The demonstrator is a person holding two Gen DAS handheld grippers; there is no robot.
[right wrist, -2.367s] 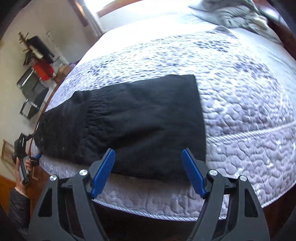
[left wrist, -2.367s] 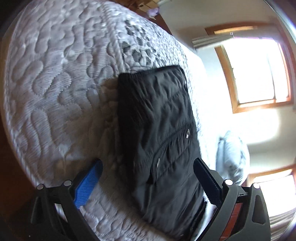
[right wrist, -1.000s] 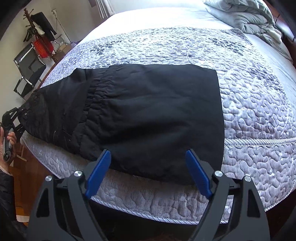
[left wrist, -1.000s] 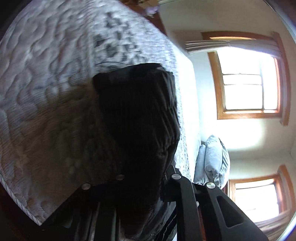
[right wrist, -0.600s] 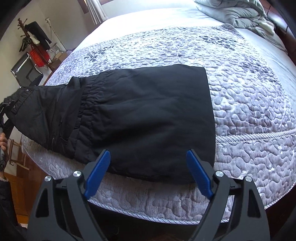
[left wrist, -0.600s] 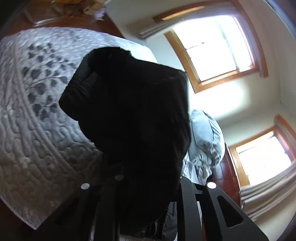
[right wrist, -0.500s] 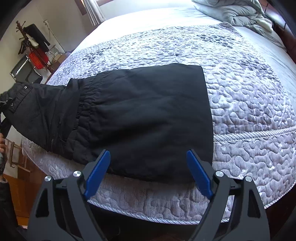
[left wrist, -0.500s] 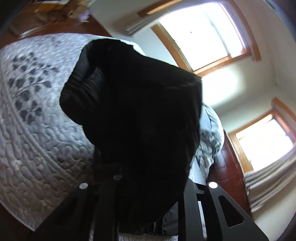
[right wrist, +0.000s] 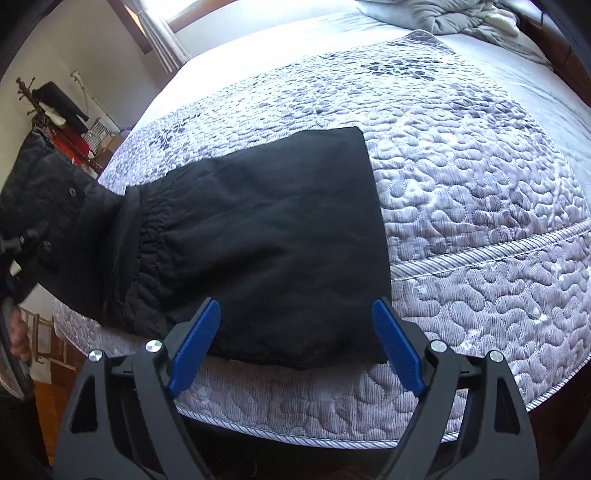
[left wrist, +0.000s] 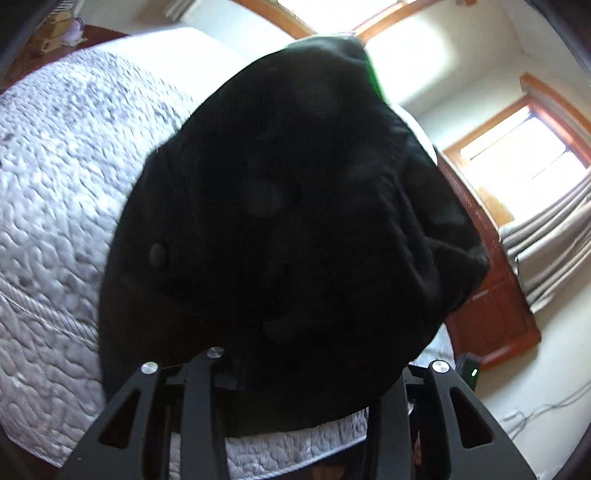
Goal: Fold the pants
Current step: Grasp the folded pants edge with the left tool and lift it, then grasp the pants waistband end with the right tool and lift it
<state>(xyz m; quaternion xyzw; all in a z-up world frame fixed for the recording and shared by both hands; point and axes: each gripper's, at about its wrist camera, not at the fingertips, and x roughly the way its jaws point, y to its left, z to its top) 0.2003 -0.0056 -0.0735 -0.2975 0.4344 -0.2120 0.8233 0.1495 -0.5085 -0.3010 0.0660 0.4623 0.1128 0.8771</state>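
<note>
No writing shows on the black pants (right wrist: pixel 266 236), one end lifted off the quilted bed (right wrist: pixel 480 192) in the left gripper's (left wrist: pixel 295 373) clamp, while the right gripper (right wrist: pixel 295 347) hovers, jaws apart.

Lifted black pants fabric (left wrist: pixel 295 229) blocking nearly all of left-wrist frame. Open quilted grey bedspread (right wrist: pixel 480 177) across right half of right-wrist frame. Crumpled grey blanket (right wrist: pixel 454 14) along top edge. Cluttered wooden coat rack (right wrist: pixel 48 107) at upper left.
</note>
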